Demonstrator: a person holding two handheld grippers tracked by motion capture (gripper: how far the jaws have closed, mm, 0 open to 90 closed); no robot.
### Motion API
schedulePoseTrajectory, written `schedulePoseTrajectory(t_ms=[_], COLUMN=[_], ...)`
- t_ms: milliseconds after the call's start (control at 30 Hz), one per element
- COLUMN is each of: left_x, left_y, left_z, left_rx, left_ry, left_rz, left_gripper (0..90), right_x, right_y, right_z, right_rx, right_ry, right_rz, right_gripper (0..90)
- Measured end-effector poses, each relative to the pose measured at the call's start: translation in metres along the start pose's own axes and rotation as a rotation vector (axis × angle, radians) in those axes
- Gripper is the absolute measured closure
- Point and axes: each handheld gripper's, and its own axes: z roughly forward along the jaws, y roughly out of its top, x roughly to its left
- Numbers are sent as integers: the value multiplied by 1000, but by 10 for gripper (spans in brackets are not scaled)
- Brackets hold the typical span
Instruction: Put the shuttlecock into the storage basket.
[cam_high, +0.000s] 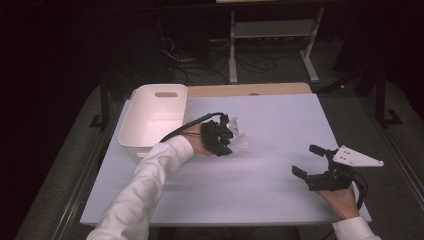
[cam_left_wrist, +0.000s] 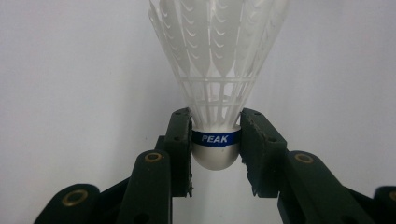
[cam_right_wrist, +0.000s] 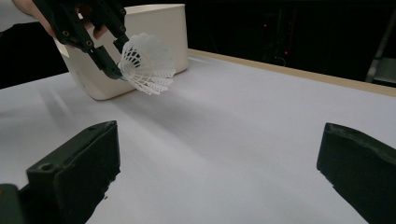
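A white feather shuttlecock (cam_left_wrist: 215, 70) with a blue band reading PEAK on its cork is clamped at the cork by my left gripper (cam_left_wrist: 215, 149). From above, that left gripper (cam_high: 235, 137) hovers over the table just right of the basket, holding the shuttlecock (cam_high: 239, 136) clear of the surface. The right gripper view catches the same shuttlecock (cam_right_wrist: 147, 63) lifted off the table, feathers pointing right and down. My right gripper (cam_high: 306, 161) rests near the table's right front, jaws wide apart with nothing between them; in its own view the right gripper (cam_right_wrist: 219, 163) spans bare table.
A white plastic basket (cam_high: 154, 120) stands at the table's left rear, also seen as the basket (cam_right_wrist: 161, 28) behind the held shuttlecock. The table (cam_high: 270, 125) is covered in pale sheet. Dark floor, cables and desk legs lie beyond the far edge.
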Motion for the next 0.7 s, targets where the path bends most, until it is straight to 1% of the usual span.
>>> schedulePoseTrajectory(t_ms=[133,167,400,433,500,567,600,700], left_x=[2,3,6,7,8,9,11,13], left_y=[0,0,1,1,1,0,0,1], left_z=[-5,-9,-21,-23,-27,-31,-36,-43], left_rx=[-2,-5,-11,-12,-18,-35,-40,-46], left_ry=[2,4,-13,-9,-12,-14,-13,-11], left_rz=[-3,-5,-4,-3,-6,-7,-8,-7], left_gripper=[650,650,650,650,650,650,650,650], right_x=[0,0,0,0,0,0,1,0], right_y=[0,0,0,0,-1,-1,0,-1], right_z=[0,0,1,1,1,1,1,1], right_rx=[0,1,3,3,5,4,3,6], right_ry=[0,0,2,3,4,4,3,2], right_rz=[2,1,1,1,-3,-4,-2,-2], right_gripper=[0,0,0,0,0,0,0,0])
